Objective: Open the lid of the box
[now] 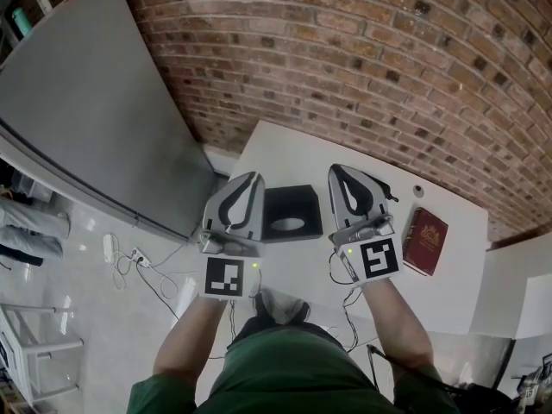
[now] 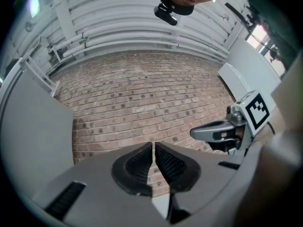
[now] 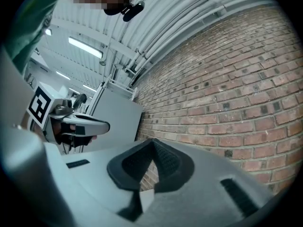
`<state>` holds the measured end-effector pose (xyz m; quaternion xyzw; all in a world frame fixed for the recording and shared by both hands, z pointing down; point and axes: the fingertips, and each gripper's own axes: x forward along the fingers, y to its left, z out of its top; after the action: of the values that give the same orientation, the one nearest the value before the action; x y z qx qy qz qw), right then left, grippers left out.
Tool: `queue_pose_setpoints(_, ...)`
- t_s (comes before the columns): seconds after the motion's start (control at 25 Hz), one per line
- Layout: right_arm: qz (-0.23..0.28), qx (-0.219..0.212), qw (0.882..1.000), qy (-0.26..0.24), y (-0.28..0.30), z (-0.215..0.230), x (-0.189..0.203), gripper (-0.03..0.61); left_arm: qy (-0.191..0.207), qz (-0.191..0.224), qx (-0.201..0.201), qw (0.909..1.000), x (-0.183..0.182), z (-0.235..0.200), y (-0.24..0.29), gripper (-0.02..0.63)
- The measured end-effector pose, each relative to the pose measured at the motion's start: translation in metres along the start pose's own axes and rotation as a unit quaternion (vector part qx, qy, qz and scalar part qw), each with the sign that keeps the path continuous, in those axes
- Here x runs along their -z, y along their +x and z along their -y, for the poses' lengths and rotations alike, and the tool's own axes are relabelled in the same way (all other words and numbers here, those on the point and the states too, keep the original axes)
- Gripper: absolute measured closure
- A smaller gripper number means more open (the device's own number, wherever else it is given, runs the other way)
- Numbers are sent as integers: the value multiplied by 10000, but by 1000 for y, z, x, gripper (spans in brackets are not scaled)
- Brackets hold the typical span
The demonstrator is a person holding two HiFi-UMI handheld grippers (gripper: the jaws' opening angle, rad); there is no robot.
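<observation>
The left hand-held gripper (image 1: 254, 179) and right hand-held gripper (image 1: 337, 172) were both clenched on nothing. The maroon box (image 1: 425, 241) lay flat on the worktop (image 1: 293, 153), just right of them. Its lid seemed down, which fits a box unopened or one shut again.

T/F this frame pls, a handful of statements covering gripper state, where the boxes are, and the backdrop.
1. The left gripper and right gripper are both shut with nothing between the jaws. True.
2. The right gripper is clamped on the dark red box. False: the box lies closed on the white table, off to that gripper's right and untouched.
3. A black square item lies on the table between the two grippers. True.
4. The wall behind the table is white tile. False: it is a red brick wall.
</observation>
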<state>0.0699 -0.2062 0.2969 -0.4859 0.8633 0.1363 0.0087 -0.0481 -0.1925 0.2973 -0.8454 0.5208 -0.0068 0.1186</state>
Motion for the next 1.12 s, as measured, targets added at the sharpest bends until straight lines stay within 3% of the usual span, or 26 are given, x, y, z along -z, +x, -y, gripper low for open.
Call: queue_pose_setpoints(1.12, 36, -237, 9997, 22, -5, 15, 6, 577, 92, -223, -235, 9994, 15, 3, 12, 592)
